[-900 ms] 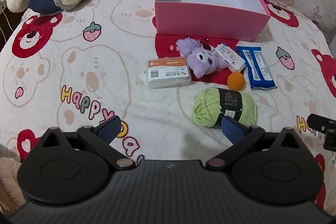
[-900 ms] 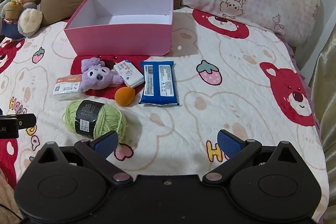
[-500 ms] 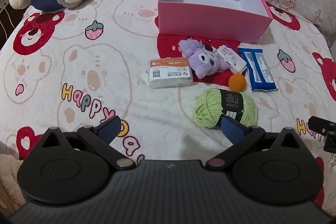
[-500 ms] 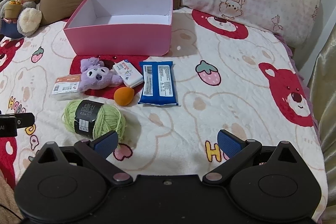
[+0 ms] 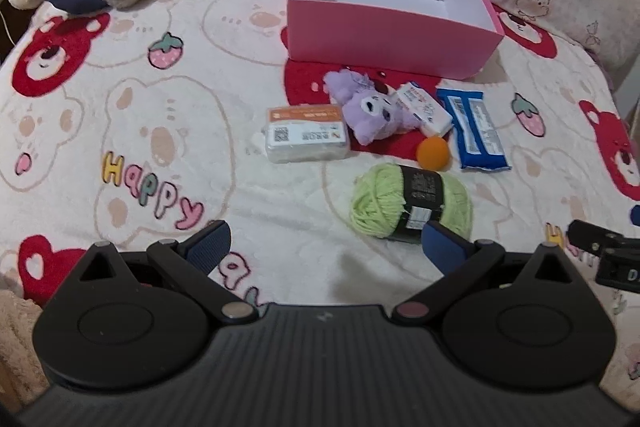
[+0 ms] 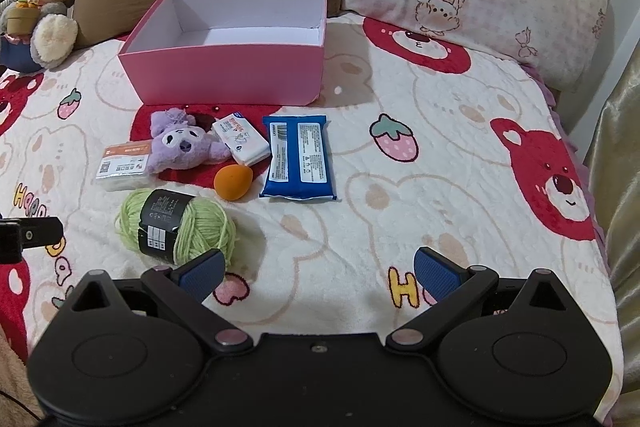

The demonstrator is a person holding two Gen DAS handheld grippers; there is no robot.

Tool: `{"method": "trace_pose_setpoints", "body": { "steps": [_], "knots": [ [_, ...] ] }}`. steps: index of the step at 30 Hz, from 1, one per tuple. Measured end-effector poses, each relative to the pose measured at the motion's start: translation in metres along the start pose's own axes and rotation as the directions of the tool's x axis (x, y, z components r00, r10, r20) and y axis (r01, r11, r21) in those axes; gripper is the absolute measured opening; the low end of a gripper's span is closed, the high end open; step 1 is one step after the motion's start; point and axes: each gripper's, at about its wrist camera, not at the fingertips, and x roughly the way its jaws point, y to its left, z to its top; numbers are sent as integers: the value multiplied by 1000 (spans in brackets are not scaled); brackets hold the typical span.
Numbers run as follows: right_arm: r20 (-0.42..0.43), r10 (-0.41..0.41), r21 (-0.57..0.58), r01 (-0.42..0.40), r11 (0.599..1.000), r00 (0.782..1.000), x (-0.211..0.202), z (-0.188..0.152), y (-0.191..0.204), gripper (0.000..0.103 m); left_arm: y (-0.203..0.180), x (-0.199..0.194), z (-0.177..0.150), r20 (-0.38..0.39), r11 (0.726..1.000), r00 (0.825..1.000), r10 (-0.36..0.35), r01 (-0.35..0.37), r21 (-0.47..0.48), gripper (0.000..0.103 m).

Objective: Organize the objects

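**Both grippers hanging empty before the first pick**

Left wrist view: we are holding our left gripper (image 5: 324, 241) spread wide and empty above the bed's bear-print blanket (image 5: 120, 131), facing the green yarn skein (image 5: 410, 201).

Right wrist view: our right gripper (image 6: 318, 273) is likewise hanging released, while the empty pink cardboard box (image 6: 228, 77) is waiting just behind the clustered items, probably as their destination.

The left hand-held gripper (image 5: 324, 247) hangs wide open above the blanket (image 5: 120, 131), green yarn ball (image 5: 384, 199) just beyond its right finger.

one box (image 6: 224, 75), three packets (image 6: 298, 157), two plushies (image 6: 182, 147)
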Motion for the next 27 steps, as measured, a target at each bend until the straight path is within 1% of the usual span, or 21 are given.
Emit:
{"method": "trace_pose_setpoints", "body": {
  "steps": [2, 5, 8, 17, 21, 27],
  "knots": [
    [0, -2, 1, 2, 1000, 1000, 0, 1, 0, 102, -1, -2, -2, 3, 1000, 1000, -9, 9, -4, 103],
    [-8, -3, -4, 3, 1000, 1000, 2, 0, 1, 102, -5, -5, -2, 13, 999, 1000, 13, -13, 32, 103],
    [-15, -5, -6, 5, 1000, 1000, 3, -2, 2, 102, -6, -6, -2, 19, 999, 1000, 22, -23, 40, 103],
    [-26, -8, 3, 8, 1000, 1000, 6, -2, 0, 102, -4, 0, -2, 4, 999, 1000, 18, -18, 30, 103],
    [-31, -6, 3, 7, 1000, 999, 7, -3, -1, 102, -1, 11, -4, -26, 999, 999, 32, -32, 24, 103],
    [-39, -12, 6, 12, 1000, 999, 11, -4, 0, 102, 2, 15, -5, -35, 1000, 999, 23, -22, 18, 103]
  ]
}}
